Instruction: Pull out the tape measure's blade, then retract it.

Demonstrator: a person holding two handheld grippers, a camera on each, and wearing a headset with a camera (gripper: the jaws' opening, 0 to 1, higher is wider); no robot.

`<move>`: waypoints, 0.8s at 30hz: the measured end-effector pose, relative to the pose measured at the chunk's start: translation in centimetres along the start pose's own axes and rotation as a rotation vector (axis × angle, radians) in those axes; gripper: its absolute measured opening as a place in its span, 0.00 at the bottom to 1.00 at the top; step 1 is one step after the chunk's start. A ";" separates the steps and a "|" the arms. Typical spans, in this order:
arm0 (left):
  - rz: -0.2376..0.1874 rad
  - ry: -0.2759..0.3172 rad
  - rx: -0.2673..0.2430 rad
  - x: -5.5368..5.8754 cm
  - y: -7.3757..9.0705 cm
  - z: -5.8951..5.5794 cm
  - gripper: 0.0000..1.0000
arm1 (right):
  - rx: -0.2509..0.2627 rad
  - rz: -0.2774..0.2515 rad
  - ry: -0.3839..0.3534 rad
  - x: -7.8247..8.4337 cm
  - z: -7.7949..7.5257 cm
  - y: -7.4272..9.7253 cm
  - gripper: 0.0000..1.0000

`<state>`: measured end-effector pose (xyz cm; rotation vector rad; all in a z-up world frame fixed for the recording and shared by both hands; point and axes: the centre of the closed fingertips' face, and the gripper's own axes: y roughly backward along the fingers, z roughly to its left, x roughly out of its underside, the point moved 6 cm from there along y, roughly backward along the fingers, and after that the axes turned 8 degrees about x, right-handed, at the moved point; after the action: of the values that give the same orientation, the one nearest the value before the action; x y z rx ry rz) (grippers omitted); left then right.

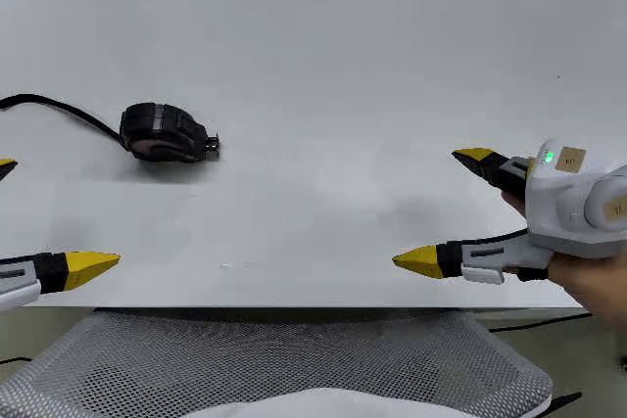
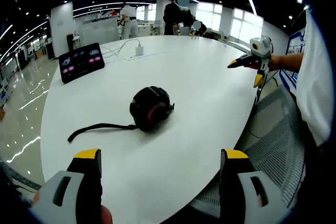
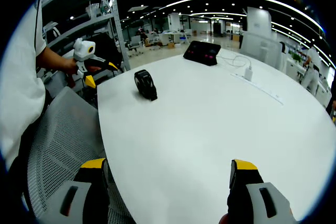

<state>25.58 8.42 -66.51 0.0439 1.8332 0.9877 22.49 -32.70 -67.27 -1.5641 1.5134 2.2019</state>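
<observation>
Tape measure, black and with its blade wound in, is seen lying on the white worktop, toward the left in the head view and well apart from both grippers. A small metal hook is shown at its mouth, pointing right, and a black strap is trailed from its other end toward the left edge.

The left gripper is held at the left edge, near the front rim of the worktop, its yellow-tipped jaws spread wide with nothing between them. The right gripper is held by a hand at the right, its jaws likewise spread wide and bare.

In the left gripper view the tape measure is framed ahead between the two jaws, untouched. In the right gripper view the tape measure is seen far off, near the worktop's edge.

A grey mesh chair is seen below the front rim. A dark tablet is propped farther along the worktop.
</observation>
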 end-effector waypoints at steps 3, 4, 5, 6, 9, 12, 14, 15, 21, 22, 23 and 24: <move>-0.002 0.005 0.000 0.0 0.0 0.0 0.91 | -0.002 0.000 -0.002 0.0 0.0 0.0 0.95; -0.002 0.005 0.000 -0.1 0.0 0.0 0.91 | -0.002 0.001 -0.001 0.0 0.0 0.0 0.95; -0.003 0.005 0.000 -0.1 -0.1 0.0 0.92 | -0.004 0.001 -0.004 0.0 0.0 0.0 0.95; -0.002 0.006 0.002 -0.1 -0.1 0.0 0.91 | -0.004 0.002 -0.006 0.0 0.0 0.0 0.95; -0.005 0.009 0.000 -0.1 -0.1 0.0 0.91 | -0.004 -0.001 -0.009 0.0 0.0 0.0 0.95; -0.026 0.009 -0.018 -0.3 0.1 0.1 0.88 | -0.005 -0.003 -0.011 -0.1 0.0 0.0 0.94; -0.021 0.000 -0.003 -0.4 0.1 -0.1 0.87 | -0.006 -0.002 -0.011 -0.1 0.0 0.0 0.94; -0.023 0.005 -0.004 -0.5 0.0 -0.1 0.87 | -0.008 -0.005 -0.016 -0.2 0.0 0.0 0.94; -0.022 0.010 -0.010 -0.4 0.0 -0.1 0.87 | -0.008 -0.006 -0.014 -0.3 0.1 -0.1 0.94; -0.022 0.002 -0.006 -0.4 0.0 -0.1 0.86 | -0.008 -0.007 -0.016 -0.3 0.1 -0.1 0.94; -0.023 0.016 0.002 -0.3 -0.1 -0.2 0.86 | -0.009 -0.008 -0.017 -0.3 0.1 -0.1 0.94; -0.023 0.016 -0.004 -0.3 -0.1 -0.1 0.87 | -0.008 -0.007 -0.016 -0.2 0.1 -0.1 0.94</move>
<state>25.67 8.16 -66.29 0.0124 1.8427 0.9780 22.57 -32.46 -67.13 -1.5478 1.4939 2.2138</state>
